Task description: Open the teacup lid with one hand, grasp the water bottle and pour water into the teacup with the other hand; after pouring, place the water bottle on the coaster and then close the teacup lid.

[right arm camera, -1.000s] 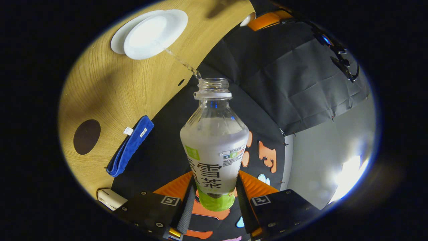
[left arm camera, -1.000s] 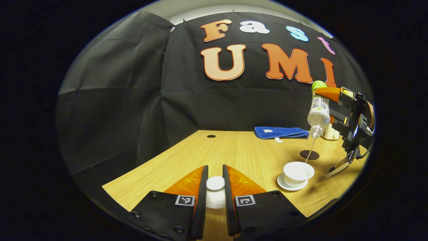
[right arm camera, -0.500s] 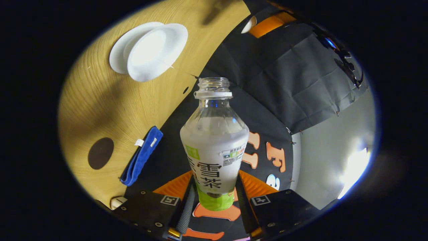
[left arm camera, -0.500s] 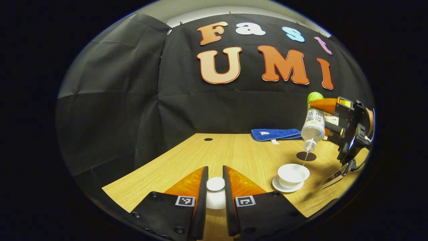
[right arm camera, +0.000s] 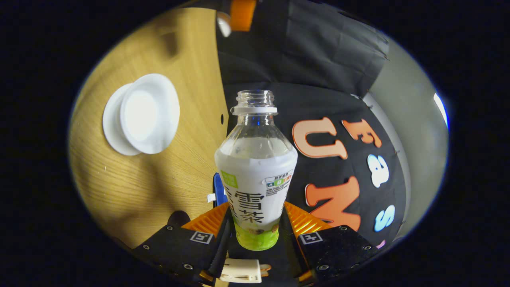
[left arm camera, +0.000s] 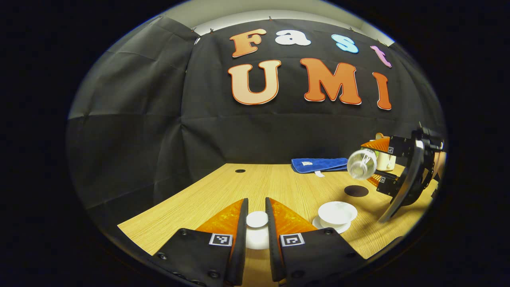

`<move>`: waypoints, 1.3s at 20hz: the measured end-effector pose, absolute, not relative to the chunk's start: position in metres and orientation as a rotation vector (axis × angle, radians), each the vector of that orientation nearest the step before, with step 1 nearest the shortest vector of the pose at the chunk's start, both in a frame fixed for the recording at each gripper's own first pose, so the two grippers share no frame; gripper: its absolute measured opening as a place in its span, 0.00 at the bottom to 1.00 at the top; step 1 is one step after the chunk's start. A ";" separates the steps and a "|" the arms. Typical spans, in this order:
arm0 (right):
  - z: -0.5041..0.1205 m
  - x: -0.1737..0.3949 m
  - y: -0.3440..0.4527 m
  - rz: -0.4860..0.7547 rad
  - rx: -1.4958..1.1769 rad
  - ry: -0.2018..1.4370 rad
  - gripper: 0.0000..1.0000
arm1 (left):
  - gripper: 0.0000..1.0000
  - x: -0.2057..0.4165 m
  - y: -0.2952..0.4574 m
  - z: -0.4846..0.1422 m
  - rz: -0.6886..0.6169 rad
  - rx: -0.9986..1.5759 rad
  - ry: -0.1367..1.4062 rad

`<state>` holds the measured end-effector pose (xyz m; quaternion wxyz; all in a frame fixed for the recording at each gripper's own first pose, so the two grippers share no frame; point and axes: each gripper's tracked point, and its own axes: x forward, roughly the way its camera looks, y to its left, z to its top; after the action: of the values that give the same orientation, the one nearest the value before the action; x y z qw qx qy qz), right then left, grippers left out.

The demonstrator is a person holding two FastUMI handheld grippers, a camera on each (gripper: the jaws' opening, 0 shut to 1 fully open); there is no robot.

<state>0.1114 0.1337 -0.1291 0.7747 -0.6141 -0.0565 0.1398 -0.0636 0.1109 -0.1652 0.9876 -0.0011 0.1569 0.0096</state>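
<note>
Left gripper (left arm camera: 257,223): your jaws are narrow and pressed on either side of the teacup lid (left arm camera: 257,219), held off to the side of the cup, low over the bench (left arm camera: 223,191). That keeps the mouth of the cup free for the pour and the lid ready to go back on.

Right gripper (right arm camera: 255,235): your jaws clamp the water bottle (right arm camera: 255,175) low on its labelled body, leaving the uncapped neck well forward of the fingers so it can reach over the cup.

Bottle attitude: in the left gripper view the water bottle (left arm camera: 361,164) lies close to level, mouth toward the cup side, up in the air above the bench. No stream shows at the neck, so I judge the pour is over or pausing.

Teacup (left arm camera: 337,211): open, upright on its saucer (left arm camera: 338,228), white inside; whether it holds water I cannot tell.

Coaster (left arm camera: 356,191): the dark round disc lies flat beyond the cup, almost under the bottle, bare. It is where the bottle should stand next, so right the bottle before you lower it.

Blue cloth (left arm camera: 318,164): folded at the back edge, near the wall, out of the way.
</note>
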 end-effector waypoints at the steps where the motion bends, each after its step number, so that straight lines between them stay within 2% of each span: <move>1: -0.125 0.116 0.127 0.285 -1.265 -0.094 0.64 | 0.30 -0.064 0.108 -0.164 0.013 -0.001 0.314; 4: -0.108 0.125 0.102 0.232 -1.058 -0.023 0.64 | 0.30 -0.062 0.100 -0.158 0.000 -0.004 0.304; 7: -0.100 0.139 0.083 0.220 -0.792 0.069 0.64 | 0.27 -0.062 0.093 -0.154 -0.012 -0.007 0.296; 8: -0.099 0.143 0.077 0.212 -0.706 0.097 0.64 | 0.30 -0.060 0.088 -0.153 -0.022 -0.012 0.290; 13: -0.096 0.156 0.056 0.203 -0.385 0.176 0.64 | 0.30 -0.060 0.073 -0.150 -0.054 -0.039 0.283; 22: -0.177 0.175 0.050 0.222 -0.039 0.385 0.64 | 0.30 -0.060 0.044 -0.148 -0.094 -0.056 0.278; 26: -0.204 0.175 0.052 0.212 0.022 0.441 0.64 | 0.30 -0.059 0.029 -0.145 -0.115 -0.071 0.268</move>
<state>0.1747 0.0525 -0.2037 0.9702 0.0109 0.2182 0.1050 -0.0591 0.0291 -0.1454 0.9888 -0.0355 0.1333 -0.0575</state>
